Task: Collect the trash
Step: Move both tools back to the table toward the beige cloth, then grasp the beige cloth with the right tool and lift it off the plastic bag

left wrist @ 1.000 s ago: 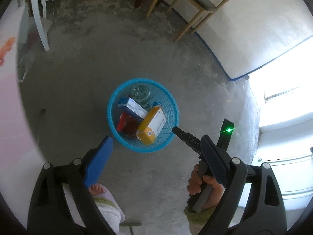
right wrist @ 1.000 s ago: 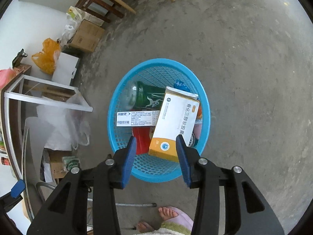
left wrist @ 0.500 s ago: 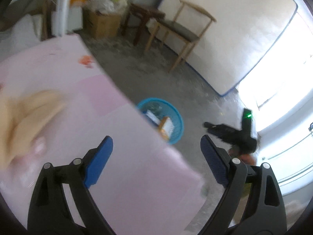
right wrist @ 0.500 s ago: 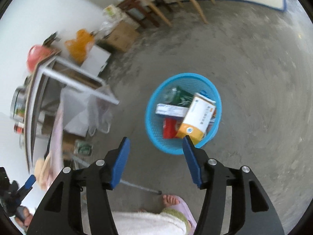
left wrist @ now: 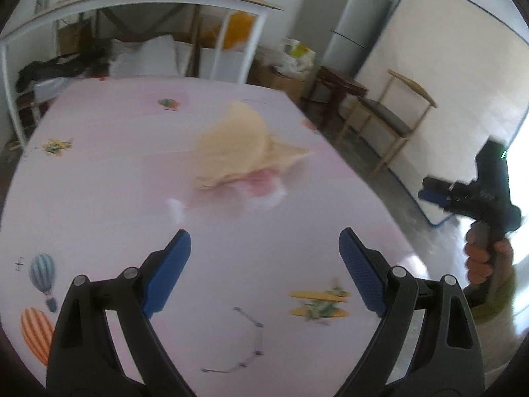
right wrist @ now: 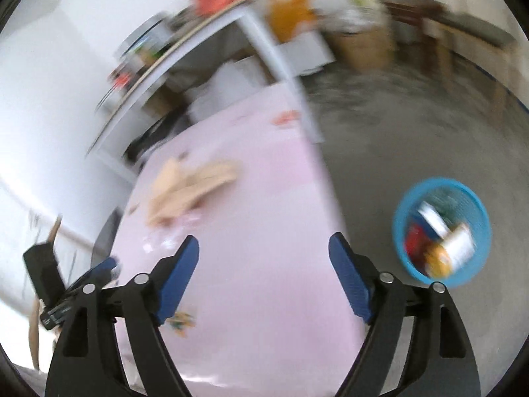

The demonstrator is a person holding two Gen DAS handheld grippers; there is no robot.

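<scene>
left gripper (left wrist: 264, 248): black forked arms, silver screws, ribbed blue pads. right gripper (right wrist: 264, 257): same build; black pistol handle, green light. yellow-green sleeve (left wrist: 496, 301).

- My left tongs (left wrist: 264, 261) and right tongs (right wrist: 264, 269) show blue pads on black arms.
- The desk (left wrist: 115, 172) I see is pale pink, printed with striped hot-air balloons and yellow planes.
- The crumpled paper (left wrist: 236, 147) on it is tan, with a pink-white scrap (left wrist: 264, 187) beside it.
- The basket (right wrist: 441, 231) is bright blue, holding red, orange and white packs.
- The floor (right wrist: 413, 152) is mottled grey.
</scene>
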